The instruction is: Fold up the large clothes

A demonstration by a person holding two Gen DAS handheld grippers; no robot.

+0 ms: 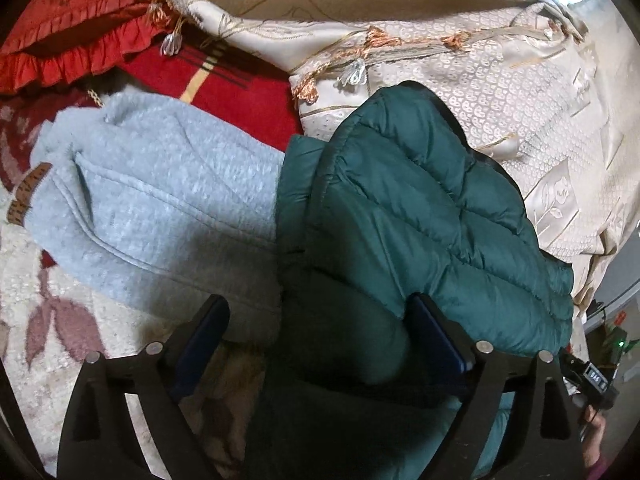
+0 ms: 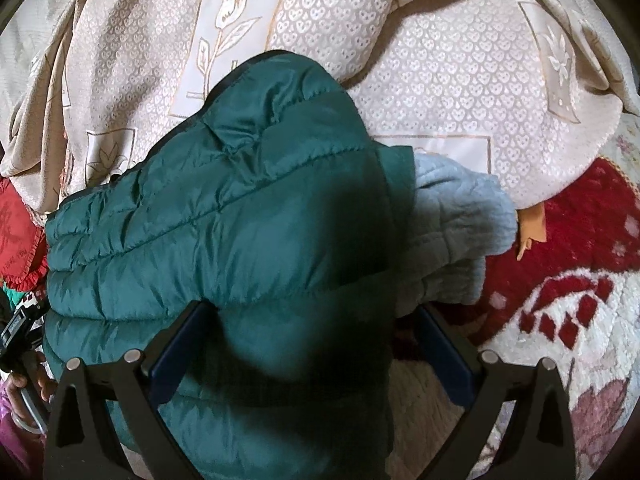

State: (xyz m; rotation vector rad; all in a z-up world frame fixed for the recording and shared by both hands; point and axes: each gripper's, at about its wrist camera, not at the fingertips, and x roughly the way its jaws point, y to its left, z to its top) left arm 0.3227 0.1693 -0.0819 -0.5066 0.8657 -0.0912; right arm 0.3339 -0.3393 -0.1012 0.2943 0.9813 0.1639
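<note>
Green puffer jacket (image 1: 420,216) folded on the patterned blanket (image 1: 60,340), grey sweatshirt (image 1: 160,200) just beside; my left gripper (image 1: 320,344) and right gripper (image 2: 308,344) both spread, gripping nothing; I judge fold laid, next flatten it.

Soft daylight, dark shadow on the green jacket (image 2: 240,216), edges bent round and black, near parts blurry

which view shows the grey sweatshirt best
The left wrist view: the grey sweatshirt lies broad across the frame, seams and a brown tag visible, only its right edge under the green puffer jacket. The right wrist view shows just a small bunched end sticking out beside the jacket.
</note>
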